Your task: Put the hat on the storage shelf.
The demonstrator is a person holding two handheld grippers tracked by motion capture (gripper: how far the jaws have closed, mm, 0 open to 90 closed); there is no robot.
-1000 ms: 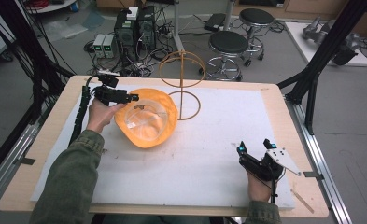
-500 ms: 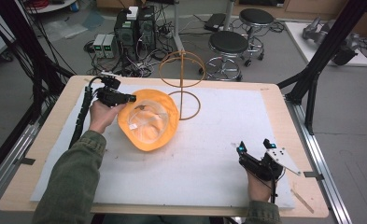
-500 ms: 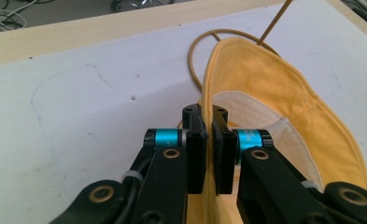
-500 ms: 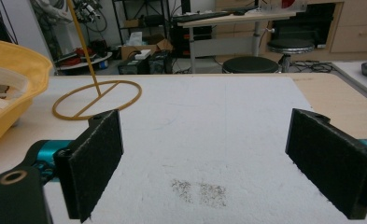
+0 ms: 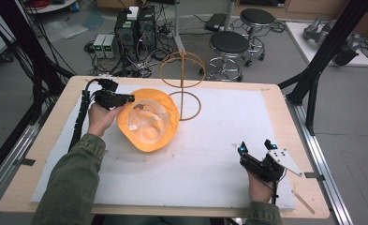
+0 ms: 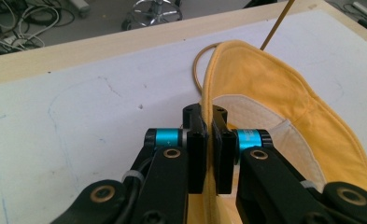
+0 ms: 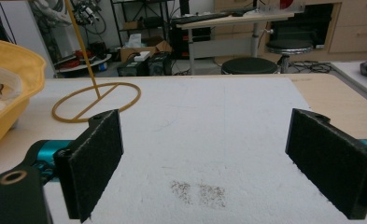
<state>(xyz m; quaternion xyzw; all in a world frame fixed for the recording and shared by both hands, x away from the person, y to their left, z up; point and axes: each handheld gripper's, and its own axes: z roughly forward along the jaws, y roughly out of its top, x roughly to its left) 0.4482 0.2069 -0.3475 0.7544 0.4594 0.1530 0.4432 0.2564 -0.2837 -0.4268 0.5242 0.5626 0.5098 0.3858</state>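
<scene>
The left gripper view brings out what the high view leaves small: the left gripper (image 6: 211,154) has just closed, and its two black pads now pinch the brim of the yellow hat (image 6: 284,102) edge-on. From above, the yellow hat (image 5: 149,122) lies upside down on the white mat (image 5: 219,154), its pale lining up, just beside the wire stand (image 5: 184,89) — the left gripper (image 5: 125,99) at its left rim. The right gripper (image 5: 256,150) rests well apart near the table's front right; its own view shows its jaws spread wide with only mat between them.
</scene>
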